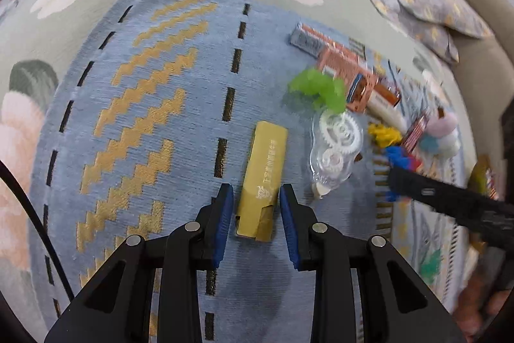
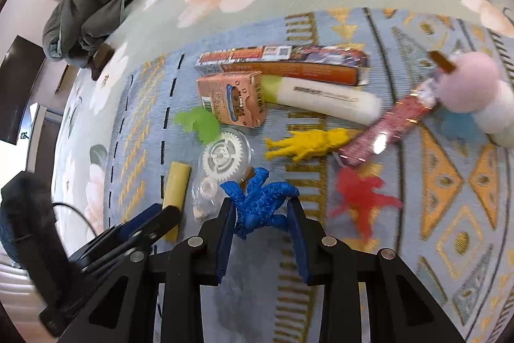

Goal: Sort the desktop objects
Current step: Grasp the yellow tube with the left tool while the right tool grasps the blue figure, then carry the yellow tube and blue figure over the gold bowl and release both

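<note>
Counting 4 figurines (image 2: 261, 201), 2 boxes (image 2: 234, 102), 1 tape dispenser (image 2: 221, 163).

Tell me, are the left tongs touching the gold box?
Apart. The left wrist view shows the gold box between the left tongs, with blue cloth visible on both sides.

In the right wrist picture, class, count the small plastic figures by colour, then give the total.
Blue figure, between the fingers of the right gripper: 1
Yellow figure: 1
Red figure: 1
Green figure: 1
Total: 4
</note>
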The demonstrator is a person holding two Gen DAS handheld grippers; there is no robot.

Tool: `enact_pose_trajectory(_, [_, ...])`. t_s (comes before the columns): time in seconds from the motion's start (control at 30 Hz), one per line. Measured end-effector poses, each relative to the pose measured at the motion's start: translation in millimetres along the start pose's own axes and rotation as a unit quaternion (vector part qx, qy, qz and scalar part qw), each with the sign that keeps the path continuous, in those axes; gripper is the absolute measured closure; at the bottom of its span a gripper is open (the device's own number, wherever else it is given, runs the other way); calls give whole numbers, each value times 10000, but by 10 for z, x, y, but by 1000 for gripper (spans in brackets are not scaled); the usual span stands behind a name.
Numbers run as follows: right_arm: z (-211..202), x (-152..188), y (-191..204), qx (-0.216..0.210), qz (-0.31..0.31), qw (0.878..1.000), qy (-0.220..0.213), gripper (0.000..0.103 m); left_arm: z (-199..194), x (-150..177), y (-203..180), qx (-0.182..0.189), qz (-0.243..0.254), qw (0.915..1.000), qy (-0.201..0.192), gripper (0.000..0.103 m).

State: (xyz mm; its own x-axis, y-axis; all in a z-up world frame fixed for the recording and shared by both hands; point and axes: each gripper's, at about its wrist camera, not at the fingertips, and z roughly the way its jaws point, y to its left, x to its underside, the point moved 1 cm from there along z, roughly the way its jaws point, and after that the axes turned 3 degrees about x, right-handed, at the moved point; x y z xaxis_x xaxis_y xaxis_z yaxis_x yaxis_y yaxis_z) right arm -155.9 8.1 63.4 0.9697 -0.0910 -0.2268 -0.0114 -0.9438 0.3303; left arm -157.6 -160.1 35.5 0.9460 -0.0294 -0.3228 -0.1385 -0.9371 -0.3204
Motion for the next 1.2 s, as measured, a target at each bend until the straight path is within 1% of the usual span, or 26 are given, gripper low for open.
enact_pose_trajectory(0.13, [-146,77,-89,0,34,10000,56,71,41,9,-90,-315,350,9988,-143,76])
enact_pose_trajectory(0.2, [-197,125,-125,-7,60,10000,75,71,35,33,-146,-466,574,9968,-292,81])
enact_pose_trajectory(0.23, [-224,146,-135,-5,58,10000,72,71,17,52,-176,-532,673,9957,-350,82])
enact_pose_trajectory(0.33, [-332,205,-165,-36,40,10000,7,71,-62,98,-196,-463,731,9958,-305,83])
enact_pose_trajectory(0.4, [-422,263,-202,-88,67,9999,-19,71,-181,148,-217,-429,709,9959,-353,83])
enact_pose_trajectory(0.53, [-625,459,-306,-188,201,9996,-39,71,-417,271,-413,-240,670,9966,-410,83])
enact_pose_trajectory(0.7, [-920,799,-539,-197,376,9991,-54,71,-597,480,-962,83,977,9945,-371,82])
enact_pose_trajectory(0.8, [-1101,944,-765,-131,517,9986,-61,71,-620,587,-1394,300,1253,9911,-325,82])
enact_pose_trajectory(0.87, [-1261,1050,-984,-40,641,9979,-85,71,-622,661,-1746,558,1447,9875,-280,82])
enact_pose_trajectory(0.93, [-1464,1158,-1248,123,806,9965,-164,71,-618,709,-2039,777,1581,9840,-260,82])
enact_pose_trajectory(0.97, [-1578,1203,-1390,223,908,9954,-226,71,-608,733,-2245,920,1677,9812,-246,82])
enact_pose_trajectory(1.03, [-1827,1270,-1704,444,1140,9917,-406,71,-584,753,-2572,1153,1818,9763,-215,82])
enact_pose_trajectory(1.13, [-2223,1335,-2190,860,1525,9816,-764,71,-526,756,-3102,1502,2024,9675,-206,82])
enact_pose_trajectory(1.2, [-2491,1353,-2513,1131,1779,9720,-1039,71,-492,736,-3453,1763,2112,9611,-236,82])
